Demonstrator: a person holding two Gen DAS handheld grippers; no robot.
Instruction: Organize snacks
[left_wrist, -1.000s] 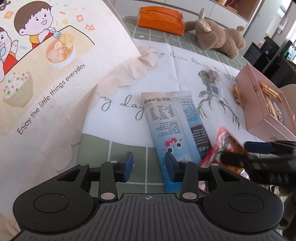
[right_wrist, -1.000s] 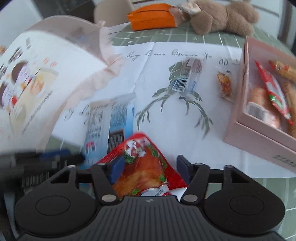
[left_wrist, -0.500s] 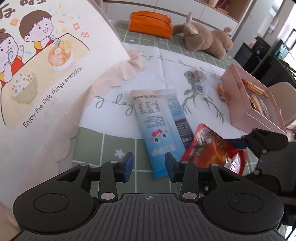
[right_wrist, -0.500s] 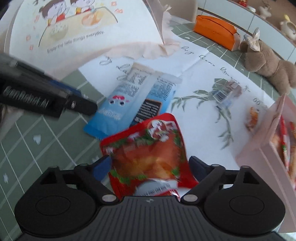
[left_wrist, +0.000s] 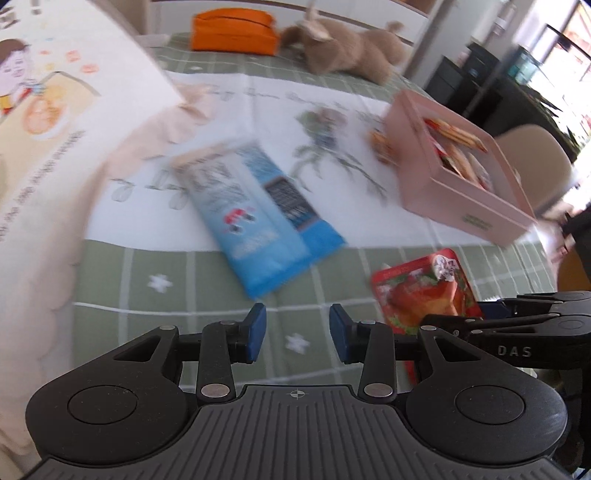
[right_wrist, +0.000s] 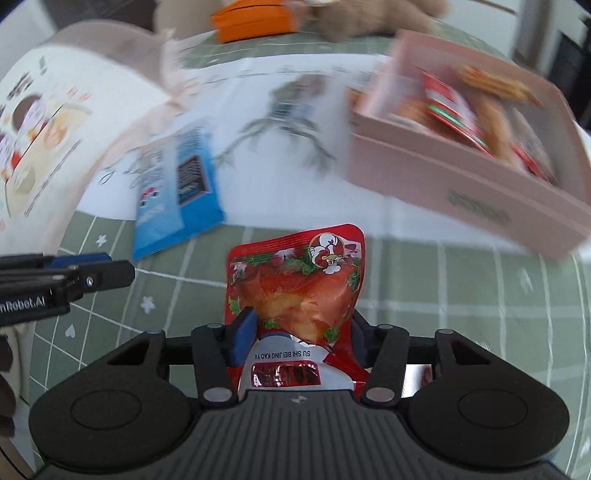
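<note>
Left wrist view: rides on left claw (left_wrist: 295, 328), looks forward and steeply down along fingers, close above desk (left_wrist: 184, 295).

Right wrist view: rides on right claw (right_wrist: 299, 332), same steep downward tilt, equally close, red snack pouch (right_wrist: 295, 280) filling centre.

Shared ground: blue snack pack (left_wrist: 258, 218), red snack pouch, pink box (left_wrist: 461, 199), orange case (left_wrist: 232, 31), plush toy (left_wrist: 351, 48), illustrated cloth (left_wrist: 55, 110). Each view catches other claw at its edge. Both blurred.
</note>
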